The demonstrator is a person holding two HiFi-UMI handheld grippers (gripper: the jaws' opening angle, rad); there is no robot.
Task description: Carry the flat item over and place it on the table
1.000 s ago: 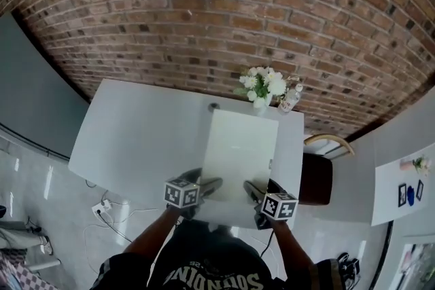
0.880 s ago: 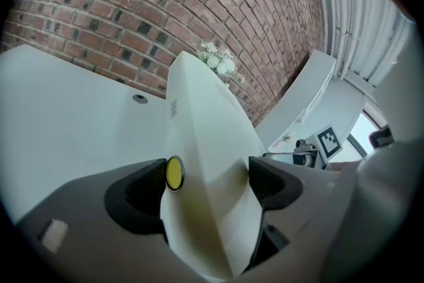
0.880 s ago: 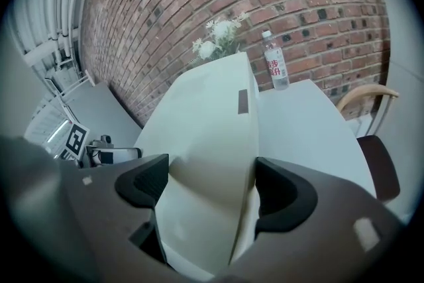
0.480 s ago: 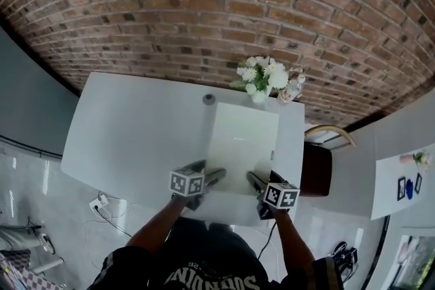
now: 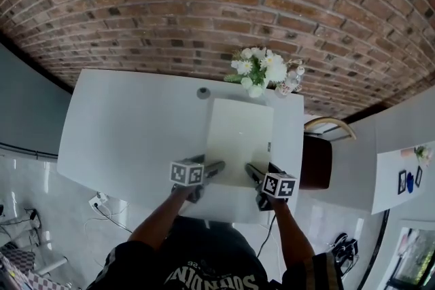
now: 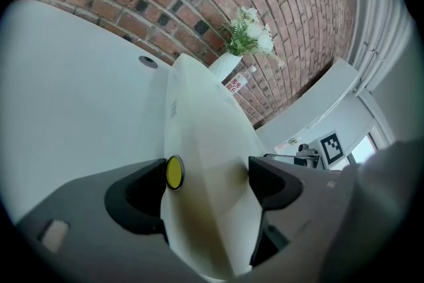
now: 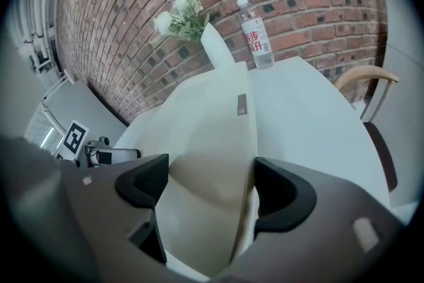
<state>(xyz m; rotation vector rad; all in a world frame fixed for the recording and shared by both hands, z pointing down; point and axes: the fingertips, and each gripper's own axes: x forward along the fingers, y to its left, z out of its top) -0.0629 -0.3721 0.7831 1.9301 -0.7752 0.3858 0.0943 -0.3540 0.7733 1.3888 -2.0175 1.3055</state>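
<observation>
- The person's forearms (image 5: 163,224) are seen at 6 o'clock in the head view, each ending in a hand-held gripper topped by a marker cube.
- The left gripper (image 5: 216,167) (image 6: 212,172) is clamped on the near left corner of a pale cream, thin rectangular sheet (image 5: 239,136) (image 6: 205,119); in the left gripper view the sheet is pinched between both dark jaws and is bowed between them.
- The right gripper (image 5: 251,171) (image 7: 212,179) is closed on the same sheet (image 7: 212,122) at its near right corner, with the sheet pressed between its two jaws.
- The sheet is held over the right half of a white rectangular table (image 5: 122,132), running from the grippers toward 12 o'clock; whether its far end touches the tabletop cannot be told.
- A small grey label (image 5: 270,146) (image 7: 242,104) is seen on the sheet's right edge.
- A chair with a dark seat and curved wooden back (image 5: 318,163) is stood at 3 o'clock of the table, just beside its right edge.
- A small grey round disc (image 5: 202,93) (image 6: 148,61) is set in the tabletop at 11 o'clock of the sheet's far edge, apart from it.
- A white vase of white flowers and green leaves (image 5: 256,73) (image 6: 246,36) (image 7: 189,10) is stood at 12 o'clock of the sheet, near its far edge.
- A clear plastic bottle with a red-printed label (image 5: 292,80) (image 7: 255,33) is stood upright at 1 o'clock of the sheet, just beside the vase.
- A red brick wall (image 5: 204,3) is seen behind the table's far edge.
</observation>
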